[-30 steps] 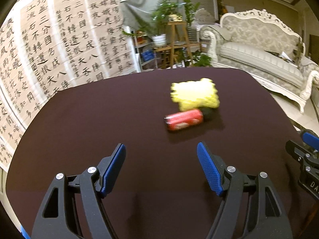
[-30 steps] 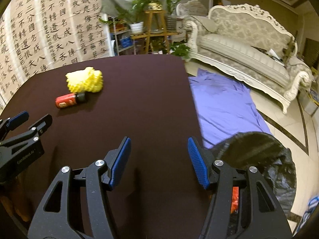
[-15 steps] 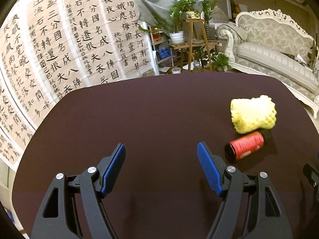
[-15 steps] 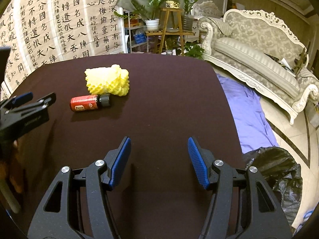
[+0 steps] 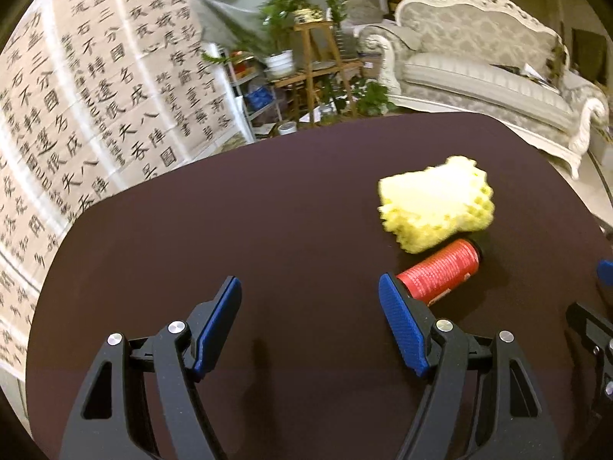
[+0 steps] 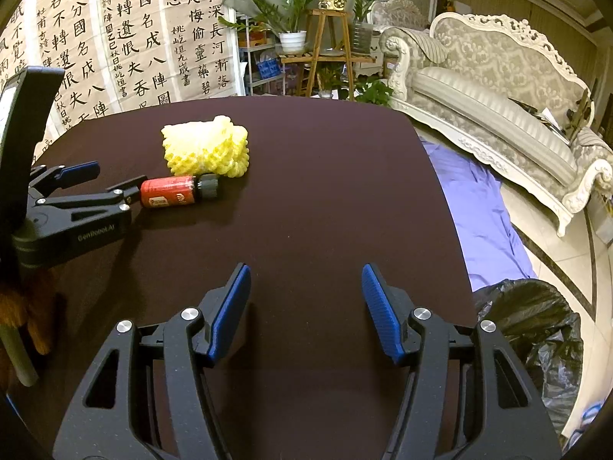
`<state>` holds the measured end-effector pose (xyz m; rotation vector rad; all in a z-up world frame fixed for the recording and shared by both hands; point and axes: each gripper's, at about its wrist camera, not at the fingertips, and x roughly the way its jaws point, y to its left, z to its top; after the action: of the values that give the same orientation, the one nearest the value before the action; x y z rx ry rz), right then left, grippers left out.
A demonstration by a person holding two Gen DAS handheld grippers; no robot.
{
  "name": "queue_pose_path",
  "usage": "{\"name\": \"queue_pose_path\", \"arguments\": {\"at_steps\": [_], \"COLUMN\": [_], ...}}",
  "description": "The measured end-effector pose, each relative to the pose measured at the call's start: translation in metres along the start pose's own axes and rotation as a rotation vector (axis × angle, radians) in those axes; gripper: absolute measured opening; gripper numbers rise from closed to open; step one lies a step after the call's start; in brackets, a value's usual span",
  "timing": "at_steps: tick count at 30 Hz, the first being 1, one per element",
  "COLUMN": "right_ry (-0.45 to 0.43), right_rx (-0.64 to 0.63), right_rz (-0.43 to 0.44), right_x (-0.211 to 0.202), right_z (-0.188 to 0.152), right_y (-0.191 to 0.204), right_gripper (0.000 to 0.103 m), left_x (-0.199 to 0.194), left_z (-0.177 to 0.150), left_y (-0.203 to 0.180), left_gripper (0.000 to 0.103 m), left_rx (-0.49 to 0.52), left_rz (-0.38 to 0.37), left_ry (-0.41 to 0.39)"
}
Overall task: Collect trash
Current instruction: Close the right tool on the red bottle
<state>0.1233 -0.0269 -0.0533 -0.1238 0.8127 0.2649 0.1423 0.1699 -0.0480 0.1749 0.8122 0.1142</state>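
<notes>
A small red bottle (image 5: 440, 270) with a black cap lies on its side on the dark table (image 5: 268, 230); it also shows in the right wrist view (image 6: 170, 191). A yellow foam net (image 5: 435, 203) lies just behind it, also in the right wrist view (image 6: 207, 147). My left gripper (image 5: 310, 306) is open and empty, its right fingertip close to the bottle's base; in the right wrist view it (image 6: 111, 180) reaches in from the left beside the bottle. My right gripper (image 6: 306, 303) is open and empty over bare table.
A black trash bag (image 6: 536, 329) stands open on the floor right of the table. A purple cloth (image 6: 475, 207) lies on the floor. A sofa (image 6: 498, 88) and a plant stand (image 6: 325, 38) are beyond the table. Calligraphy sheets (image 5: 95, 96) hang at left.
My left gripper has come closer to the bottle, which now lies by its right fingertip. The right wrist view has swung left and forward, with the trash bag further to its right.
</notes>
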Motion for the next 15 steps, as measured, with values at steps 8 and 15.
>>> {"name": "queue_pose_path", "arguments": {"at_steps": [8, 15], "right_ry": [-0.002, -0.003], "right_rx": [0.009, 0.024], "right_rz": [-0.009, -0.022], "right_x": [0.000, -0.005], "right_z": [-0.003, -0.008], "right_y": [-0.005, -0.012], "right_gripper": [0.060, 0.060], "left_x": [-0.011, -0.018], "left_z": [-0.006, -0.009], "left_y": [-0.019, -0.036], "left_gripper": [0.072, 0.072], "left_rx": [0.046, 0.065], "left_rz": [-0.092, -0.168], "left_ry": [0.002, 0.010]}}
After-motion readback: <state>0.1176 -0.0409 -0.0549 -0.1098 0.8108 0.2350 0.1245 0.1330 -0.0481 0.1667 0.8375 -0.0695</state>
